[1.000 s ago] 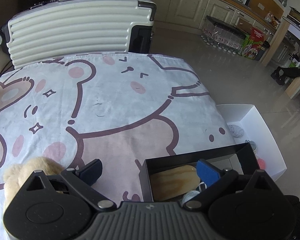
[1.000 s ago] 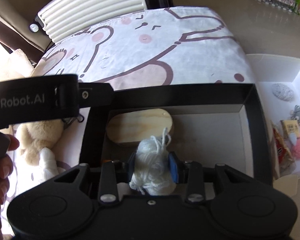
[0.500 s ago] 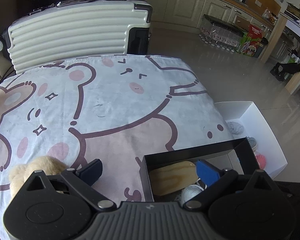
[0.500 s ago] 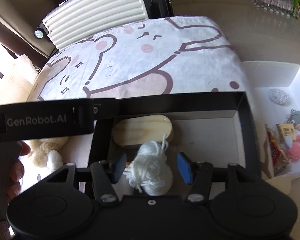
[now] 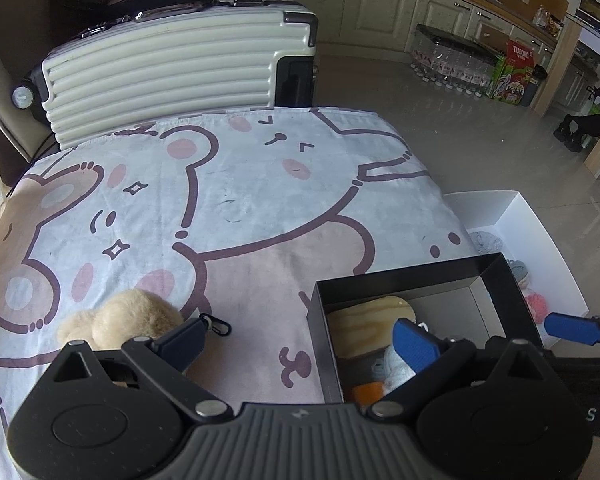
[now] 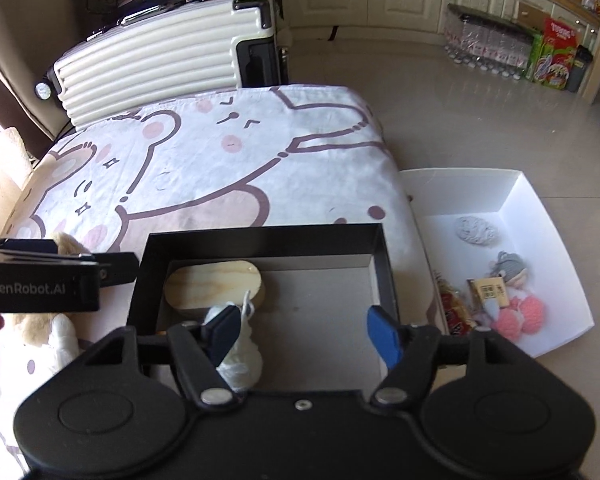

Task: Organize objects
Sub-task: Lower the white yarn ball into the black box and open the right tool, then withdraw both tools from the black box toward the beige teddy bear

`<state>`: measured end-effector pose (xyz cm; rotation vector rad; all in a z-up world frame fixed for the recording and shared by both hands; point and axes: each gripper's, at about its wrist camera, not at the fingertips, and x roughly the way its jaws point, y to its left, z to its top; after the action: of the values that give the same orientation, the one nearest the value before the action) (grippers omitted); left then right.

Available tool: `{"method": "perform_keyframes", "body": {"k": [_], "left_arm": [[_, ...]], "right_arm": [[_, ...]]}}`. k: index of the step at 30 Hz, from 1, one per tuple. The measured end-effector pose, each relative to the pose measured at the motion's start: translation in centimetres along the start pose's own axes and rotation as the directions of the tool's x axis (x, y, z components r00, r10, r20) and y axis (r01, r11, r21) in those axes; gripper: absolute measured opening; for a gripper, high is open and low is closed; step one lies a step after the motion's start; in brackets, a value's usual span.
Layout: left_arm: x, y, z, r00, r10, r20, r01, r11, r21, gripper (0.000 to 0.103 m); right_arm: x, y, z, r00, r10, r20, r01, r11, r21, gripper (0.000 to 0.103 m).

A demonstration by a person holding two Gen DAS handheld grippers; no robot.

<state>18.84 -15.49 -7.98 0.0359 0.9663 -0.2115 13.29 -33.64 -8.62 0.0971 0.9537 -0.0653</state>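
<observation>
The white ball of yarn (image 6: 240, 356) lies on the floor of the open black rectangular cardboard box (image 6: 384, 264), at its near left corner, loose strand pointing up. The right gripper (image 6: 306, 334) hangs above the box with its jaws spread wide and nothing between them; its left blue pad (image 6: 222, 334) overlaps the yarn in the right wrist view, and whether it touches cannot be told. The right pad sits near the box's right wall.

Just behind the yarn, against the far left of the box interior, lies an oval pale wooden board (image 6: 214, 286). In the left wrist view a small orange item (image 5: 366, 394) shows beside the yarn (image 5: 396, 366) at the near edge.

The left gripper (image 5: 300, 338) is also spread apart and empty, straddling the box's left wall (image 5: 320, 344). Its left finger lies next to a beige plush toy (image 5: 120, 320) resting on the bear-print white and pink bedsheet (image 5: 236, 200).

To the right of the black box, lower down on the floor, stands a white open cardboard tray (image 6: 540, 200) holding a grey knitted piece, a grey-capped doll, pink pompoms and small packets. A ribbed cream hard-shell suitcase (image 6: 160, 60) stands behind the bed
</observation>
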Motion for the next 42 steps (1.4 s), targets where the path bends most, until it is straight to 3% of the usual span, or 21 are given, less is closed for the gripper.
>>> {"method": "perform_keyframes", "body": {"k": [19, 42], "left_arm": [[-3.2, 0.9, -2.2, 0.998, 0.062, -0.014, -0.061, 0.998, 0.022, 0.103], [-5.3, 1.2, -3.2, 0.996, 0.091, 0.000, -0.091, 0.995, 0.030, 0.103]], "right_arm": [[-4.5, 0.5, -1.5, 0.993, -0.087, 0.079, 0.086, 0.996, 0.007, 0.100], [-6.7, -0.9, -2.6, 0.983, -0.161, 0.085, 0.159, 0.987, 0.032, 0.103]]}}
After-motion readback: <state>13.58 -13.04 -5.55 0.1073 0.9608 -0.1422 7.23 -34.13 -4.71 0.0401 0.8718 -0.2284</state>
